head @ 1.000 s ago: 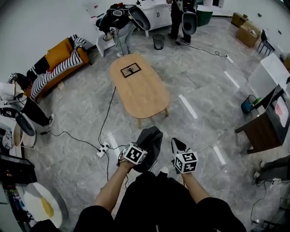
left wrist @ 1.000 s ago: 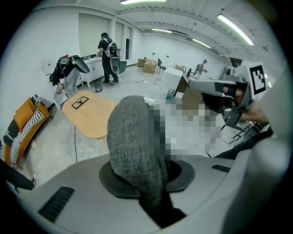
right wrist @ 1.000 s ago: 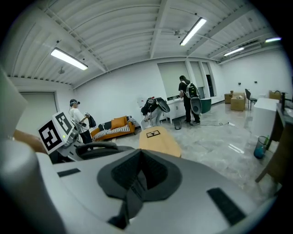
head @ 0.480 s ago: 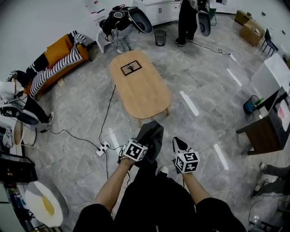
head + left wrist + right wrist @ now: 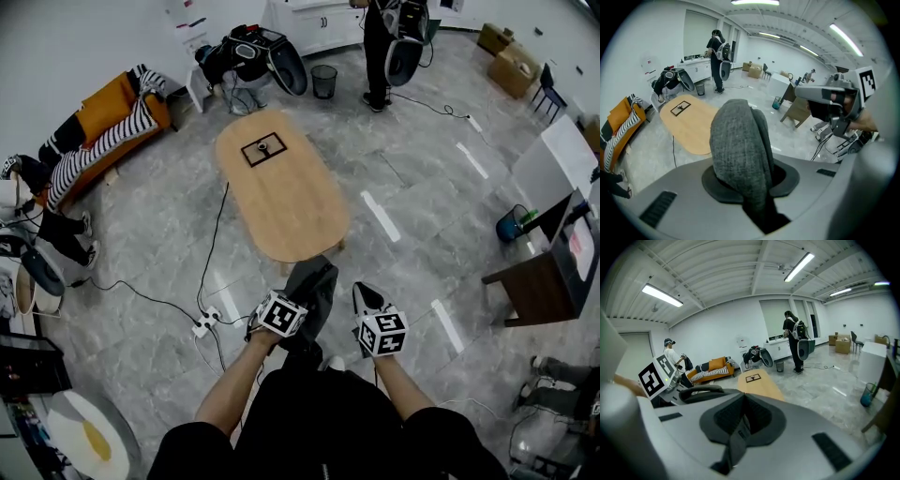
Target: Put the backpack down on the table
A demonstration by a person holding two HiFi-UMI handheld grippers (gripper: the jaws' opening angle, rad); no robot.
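Observation:
A dark grey backpack (image 5: 312, 289) hangs in front of me, just short of the near end of the oval wooden table (image 5: 281, 192). My left gripper (image 5: 298, 302) is shut on a thick fold of its grey fabric (image 5: 739, 140), which fills the jaws in the left gripper view. My right gripper (image 5: 364, 296) is beside the bag on the right. Its jaws are shut on a thin dark strap (image 5: 735, 442) that hangs down between them. In the right gripper view the table (image 5: 758, 383) lies straight ahead. A black square marker (image 5: 262, 147) lies at the table's far end.
A power strip (image 5: 202, 325) and cables trail on the floor left of me. An orange sofa (image 5: 101, 120) stands far left, and a dark wooden cabinet (image 5: 536, 281) is at the right. A bin (image 5: 324, 81) and a standing person (image 5: 380, 47) are beyond the table.
Both grippers and the backpack have come closer to the table's near end. The person at the back has shifted.

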